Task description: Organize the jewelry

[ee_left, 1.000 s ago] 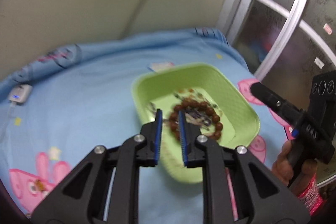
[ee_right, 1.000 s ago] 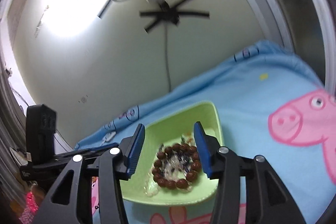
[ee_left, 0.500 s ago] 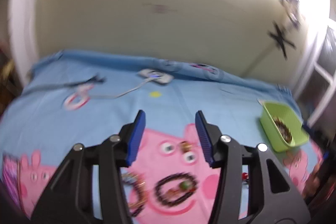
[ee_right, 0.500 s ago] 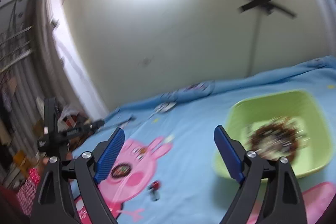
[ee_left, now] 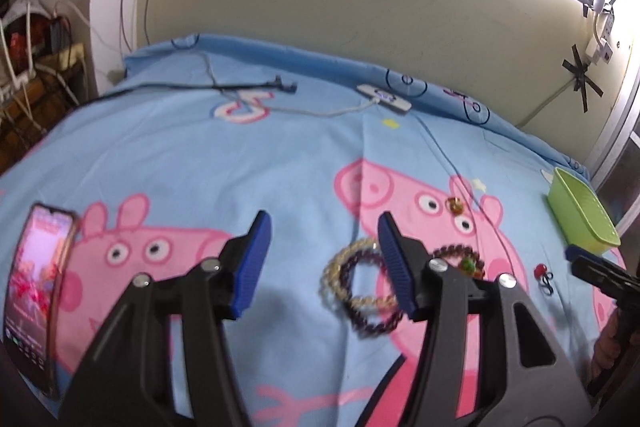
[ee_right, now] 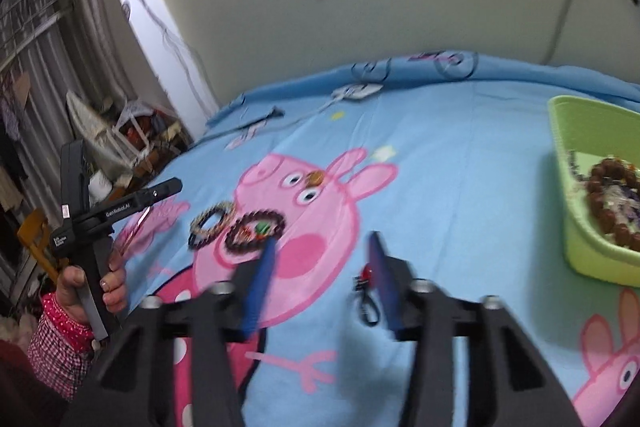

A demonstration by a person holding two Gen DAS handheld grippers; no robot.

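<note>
Now both views are turned from the green tray [ee_right: 592,251] toward loose jewelry on the bed [ee_left: 248,163]; a new pickup is judged pending. Left hand-held gripper [ee_left: 324,263] and right hand-held gripper [ee_right: 320,279] are held open, empty. Overlapping bracelets [ee_left: 360,291] lie flat, with no clear long axis.

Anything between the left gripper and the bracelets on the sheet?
Nothing visible. The left gripper is open above the bare sheet; the overlapping bracelets lie just beside its right finger, which hides part of them.
</note>
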